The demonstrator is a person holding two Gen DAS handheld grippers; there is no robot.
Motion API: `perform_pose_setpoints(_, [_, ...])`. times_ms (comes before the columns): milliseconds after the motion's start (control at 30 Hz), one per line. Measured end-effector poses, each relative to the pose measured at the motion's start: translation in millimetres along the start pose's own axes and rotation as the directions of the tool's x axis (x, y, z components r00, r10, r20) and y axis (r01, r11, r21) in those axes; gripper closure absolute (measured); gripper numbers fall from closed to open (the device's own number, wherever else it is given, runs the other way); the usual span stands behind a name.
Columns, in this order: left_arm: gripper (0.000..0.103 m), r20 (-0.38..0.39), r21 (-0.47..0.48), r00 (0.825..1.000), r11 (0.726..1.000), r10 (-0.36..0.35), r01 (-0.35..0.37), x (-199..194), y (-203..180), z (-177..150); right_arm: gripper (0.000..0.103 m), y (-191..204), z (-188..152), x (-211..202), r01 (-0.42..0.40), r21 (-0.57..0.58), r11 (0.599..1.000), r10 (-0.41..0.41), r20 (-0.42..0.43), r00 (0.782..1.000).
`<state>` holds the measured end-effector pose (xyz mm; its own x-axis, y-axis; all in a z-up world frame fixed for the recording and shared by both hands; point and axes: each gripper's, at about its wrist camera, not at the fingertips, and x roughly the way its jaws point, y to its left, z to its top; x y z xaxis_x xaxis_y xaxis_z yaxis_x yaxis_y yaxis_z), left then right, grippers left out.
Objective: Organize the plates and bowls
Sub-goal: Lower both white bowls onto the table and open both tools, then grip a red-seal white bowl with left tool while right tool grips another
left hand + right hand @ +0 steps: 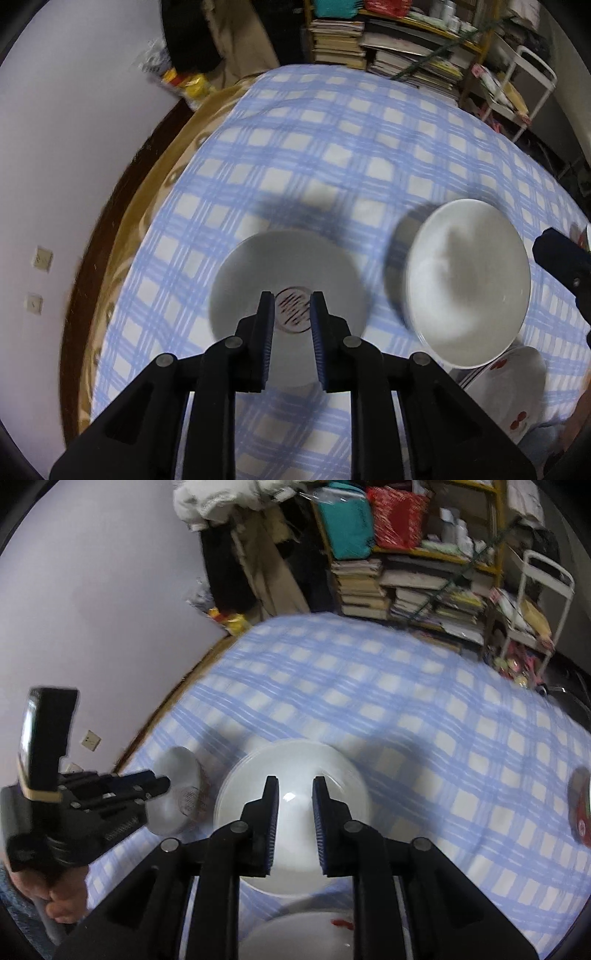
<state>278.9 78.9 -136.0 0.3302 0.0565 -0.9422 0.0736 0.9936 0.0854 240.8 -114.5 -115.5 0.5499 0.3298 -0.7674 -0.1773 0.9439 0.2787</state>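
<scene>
Here, both the left gripper [291, 297] and right gripper [294, 782] hover slightly parted and empty over two glazed white bowls [469, 280] on the checked worktop [332, 147] — stiff, slippery, breakable ware best pinched at the rim.

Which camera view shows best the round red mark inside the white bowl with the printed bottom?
The left wrist view: the white bowl with the red round mark lies open between the left gripper's fingers. The right wrist view shows it tilted, partly hidden.
</scene>
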Motion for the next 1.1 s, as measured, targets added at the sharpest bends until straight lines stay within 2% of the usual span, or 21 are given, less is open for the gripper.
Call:
perform_pose_setpoints(100, [0.083,-0.002,-0.017,1.0,1.0,0.014,-0.014,2,17,-4,0.064,21,8,5,-0.018,-0.033,0.999,0.018,0.011,1.0])
perform_pose_setpoints(133, [0.082,0.001,-0.018,1.0,0.999,0.031,-0.031,2,23,-5,0.062,29,10,8,-0.023,-0.048,0.999,0.023,0.012,1.0])
perform_pose_setpoints(200, [0.076,-0.003,-0.028,0.999,0.999,0.039,-0.039,4,35,-6,0.051,40,12,15,-0.03,-0.066,0.997,0.031,0.005,1.0])
perform_pose_setpoints(233, [0.074,-0.006,-0.035,0.999,0.999,0.037,-0.037,5,39,-6,0.05,46,13,20,-0.04,-0.074,0.996,0.04,-0.001,0.999])
perform_pose_setpoints(333, [0.069,-0.005,-0.047,0.999,0.998,0.046,-0.047,8,54,-7,0.05,58,14,35,-0.049,-0.095,0.994,0.046,-0.033,0.998])
perform_pose_setpoints(433, [0.06,-0.002,-0.055,0.998,0.997,0.057,-0.057,14,65,-8,0.05,71,13,49,-0.051,-0.109,0.993,0.045,-0.057,0.997])
perform_pose_setpoints(600, [0.05,-0.022,-0.065,0.999,0.997,0.036,-0.037,28,78,-10,0.048,82,12,76,-0.07,-0.093,0.993,0.059,-0.116,0.992])
perform_pose_setpoints(733, [0.047,-0.029,-0.075,0.999,0.997,0.021,-0.024,37,84,-12,0.046,87,12,92,-0.083,-0.085,0.993,0.07,-0.152,0.986])
perform_pose_setpoints(967, [0.047,-0.031,-0.081,0.999,0.997,-0.013,0.011,45,86,-13,0.047,99,8,109,-0.084,-0.112,0.99,0.064,-0.173,0.983])
perform_pose_setpoints(1033, [0.052,-0.04,-0.078,0.999,0.996,-0.036,0.033,48,86,-12,0.049,101,6,113,-0.079,-0.121,0.99,0.058,-0.174,0.983])
perform_pose_setpoints(1100, [0.064,-0.059,-0.08,0.994,0.993,-0.087,0.082,53,86,-11,0.059,104,6,118,-0.075,-0.131,0.989,0.049,-0.188,0.981])
